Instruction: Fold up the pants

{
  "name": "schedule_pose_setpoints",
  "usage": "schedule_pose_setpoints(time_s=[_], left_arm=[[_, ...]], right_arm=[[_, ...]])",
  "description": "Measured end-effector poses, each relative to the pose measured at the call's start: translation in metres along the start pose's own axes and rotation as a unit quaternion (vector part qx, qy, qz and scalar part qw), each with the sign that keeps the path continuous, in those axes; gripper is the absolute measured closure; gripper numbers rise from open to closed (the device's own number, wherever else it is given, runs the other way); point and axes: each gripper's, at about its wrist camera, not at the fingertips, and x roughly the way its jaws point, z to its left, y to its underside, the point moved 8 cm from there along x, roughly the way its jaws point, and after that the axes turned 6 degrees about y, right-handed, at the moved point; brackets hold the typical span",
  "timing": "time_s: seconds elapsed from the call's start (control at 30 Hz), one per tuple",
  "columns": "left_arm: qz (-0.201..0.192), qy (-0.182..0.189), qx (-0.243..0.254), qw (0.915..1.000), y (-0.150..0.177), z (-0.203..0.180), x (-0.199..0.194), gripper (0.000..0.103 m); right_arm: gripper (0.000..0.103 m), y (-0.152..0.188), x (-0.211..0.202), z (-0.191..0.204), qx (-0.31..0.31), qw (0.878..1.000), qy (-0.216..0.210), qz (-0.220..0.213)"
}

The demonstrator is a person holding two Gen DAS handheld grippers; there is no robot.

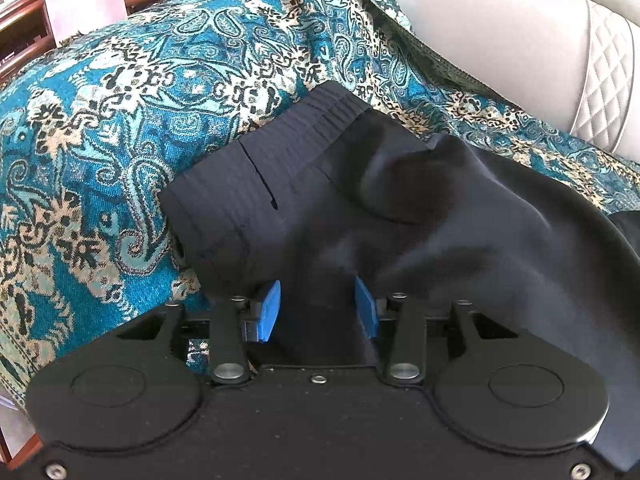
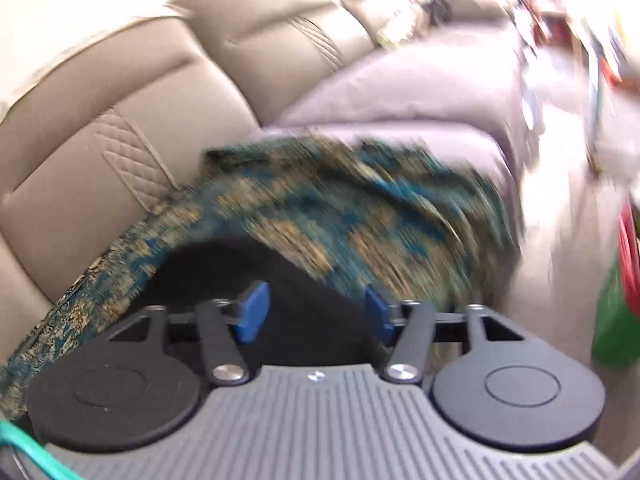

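Black pants lie on a teal and gold patterned throw spread over a sofa. Their ribbed waistband points up and left in the left wrist view. My left gripper stands with its blue pads apart, and black cloth fills the gap between them and drapes over the right side of the gripper. In the blurred right wrist view, my right gripper is open with its blue pads wide apart over black pants cloth that lies on the throw.
A beige leather sofa back with quilted stitching rises behind the throw; it also shows in the left wrist view. Wooden furniture stands at the far left. Blurred clutter and a green and red object lie at the right.
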Motion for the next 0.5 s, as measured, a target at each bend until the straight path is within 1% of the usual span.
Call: schedule_pose_setpoints(time_s=[0.03, 0.07, 0.13, 0.17, 0.2, 0.27, 0.3, 0.33, 0.4, 0.43, 0.47, 0.5], left_arm=[[-0.001, -0.003, 0.002, 1.0000, 0.000, -0.001, 0.000, 0.062], [-0.001, -0.005, 0.005, 1.0000, -0.001, -0.001, 0.001, 0.062], [-0.001, -0.010, 0.008, 0.9999, -0.001, -0.002, 0.001, 0.062], [-0.001, -0.012, 0.009, 0.9999, -0.002, -0.002, 0.002, 0.062], [-0.001, -0.014, 0.009, 0.9999, -0.002, -0.002, 0.002, 0.062], [-0.001, -0.018, 0.011, 0.9998, -0.002, -0.003, 0.002, 0.062], [-0.002, -0.021, 0.013, 0.9997, -0.002, -0.004, 0.002, 0.062], [-0.002, -0.024, 0.015, 0.9996, -0.003, -0.004, 0.003, 0.062], [-0.004, -0.031, 0.020, 0.9993, -0.003, -0.005, 0.003, 0.062], [-0.005, -0.033, 0.023, 0.9992, -0.003, -0.006, 0.003, 0.062], [-0.006, -0.036, 0.027, 0.9990, -0.003, -0.007, 0.003, 0.062], [-0.007, -0.038, 0.030, 0.9988, -0.003, -0.008, 0.003, 0.062]], right_arm=[[0.021, -0.008, 0.008, 0.008, -0.025, 1.000, -0.005, -0.002], [0.021, -0.016, 0.023, 0.018, -0.050, 0.999, -0.017, 0.004], [0.021, -0.024, 0.054, 0.036, -0.059, 0.997, -0.046, 0.022], [0.021, -0.027, 0.068, 0.048, -0.066, 0.996, -0.050, 0.030], [0.020, -0.028, 0.076, 0.058, -0.085, 0.995, -0.047, 0.028], [0.016, -0.028, 0.087, 0.080, -0.145, 0.989, -0.034, 0.008], [0.016, -0.025, 0.096, 0.090, -0.170, 0.985, -0.032, 0.011], [0.015, -0.023, 0.105, 0.097, -0.180, 0.983, -0.032, 0.021], [0.014, -0.024, 0.119, 0.097, -0.163, 0.986, -0.020, 0.034], [0.019, -0.025, 0.122, 0.093, -0.145, 0.989, -0.018, 0.035], [0.048, -0.023, 0.123, 0.087, -0.125, 0.991, -0.020, 0.041], [0.063, -0.021, 0.124, 0.080, -0.109, 0.992, -0.021, 0.053]])
